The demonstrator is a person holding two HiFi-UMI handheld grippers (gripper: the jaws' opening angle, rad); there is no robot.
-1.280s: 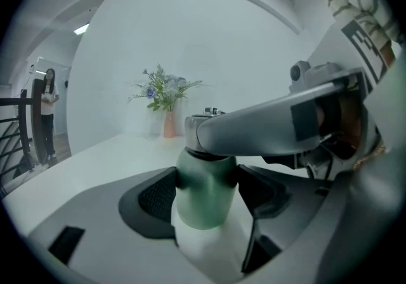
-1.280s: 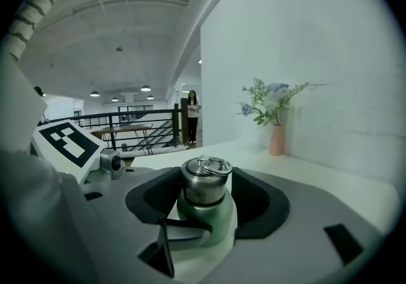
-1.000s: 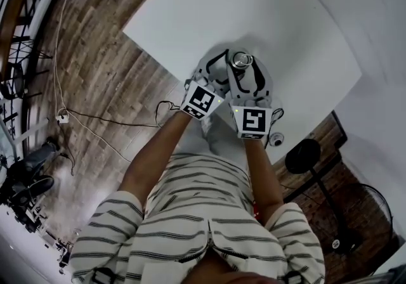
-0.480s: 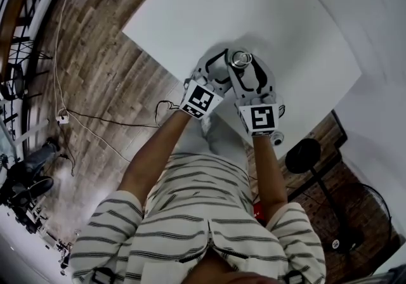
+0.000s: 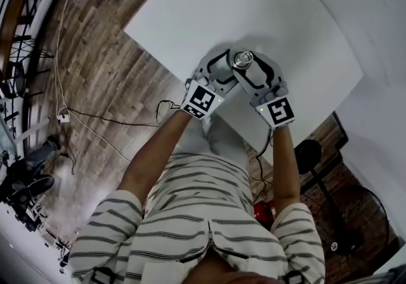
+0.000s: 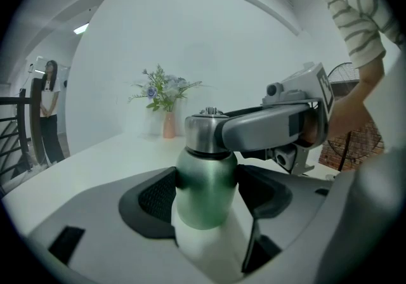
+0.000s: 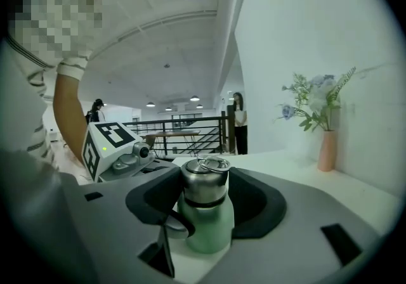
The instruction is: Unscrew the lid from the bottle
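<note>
A green bottle (image 6: 204, 191) with a steel lid (image 6: 206, 134) stands on the white table (image 5: 190, 10), near its front edge. My left gripper (image 6: 206, 195) is shut on the green body, a dark pad pressing each side. My right gripper (image 7: 206, 189) comes in from the right and is shut on the lid (image 7: 205, 181), which has a wire ring on top. In the head view the lid (image 5: 242, 59) shows between both grippers, left gripper (image 5: 226, 68) and right gripper (image 5: 247, 64). The bottle's base is hidden by the jaws.
A pink vase of flowers (image 7: 327, 149) stands at the table's far end, by the white wall. The table's left edge (image 5: 155, 54) drops to a wooden floor with cables (image 5: 95, 118). A dark round stand (image 5: 303, 156) sits at the right. A railing and people are far behind.
My right gripper has swung round the lid: its marker cube moved right and up in the head view, the forearm following. The left gripper and the bottle kept still.
</note>
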